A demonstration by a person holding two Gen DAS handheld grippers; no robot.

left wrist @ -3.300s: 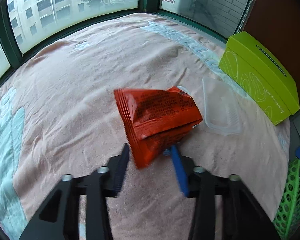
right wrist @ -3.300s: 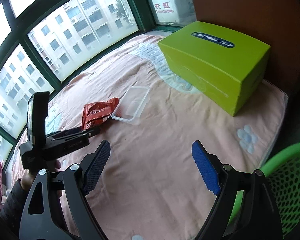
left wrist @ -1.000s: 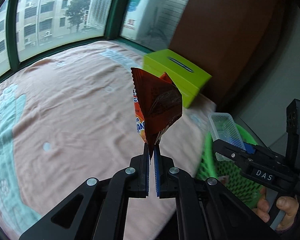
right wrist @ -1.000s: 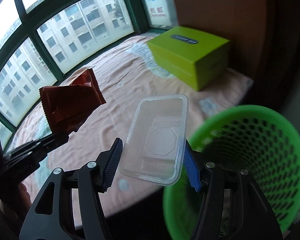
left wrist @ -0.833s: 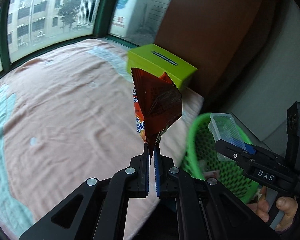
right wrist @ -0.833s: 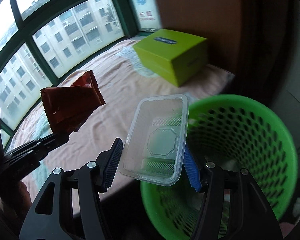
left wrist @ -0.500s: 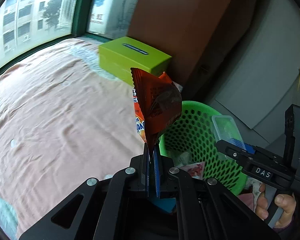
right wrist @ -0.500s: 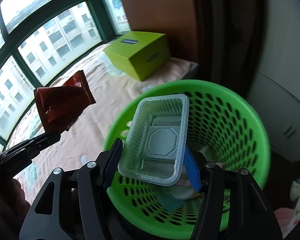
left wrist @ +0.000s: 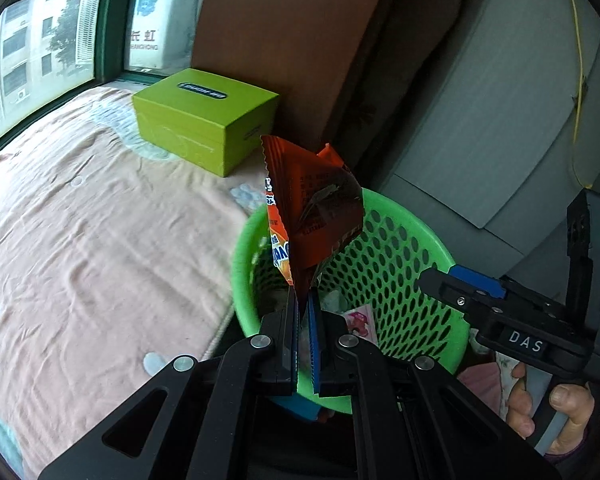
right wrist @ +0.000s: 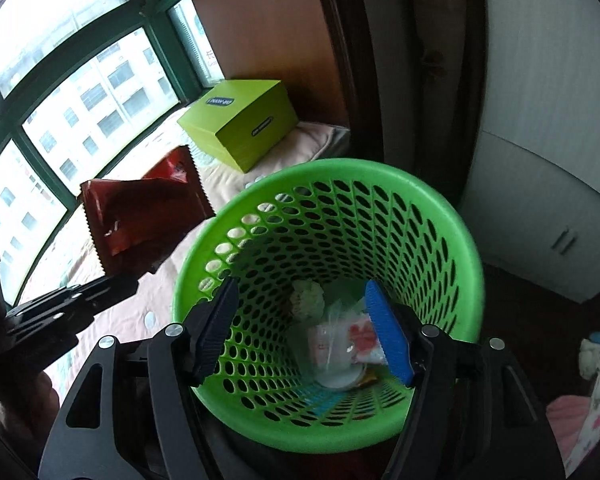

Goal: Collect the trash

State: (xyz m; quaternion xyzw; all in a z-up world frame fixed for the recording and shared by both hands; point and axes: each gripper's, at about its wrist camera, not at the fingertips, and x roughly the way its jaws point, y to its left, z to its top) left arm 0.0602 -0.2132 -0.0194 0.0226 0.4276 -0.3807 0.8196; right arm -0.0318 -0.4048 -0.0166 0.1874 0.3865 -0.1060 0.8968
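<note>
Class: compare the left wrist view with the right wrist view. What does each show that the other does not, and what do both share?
Left wrist only: the right hand on its handle. Right wrist only: the open right gripper over the clear tray in the basket's bottom. Both: green basket, orange wrapper pinched by the left gripper, green box.

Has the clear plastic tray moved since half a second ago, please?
Yes. It left the right tongs, which are now open, and appears to lie down inside the green basket.
</note>
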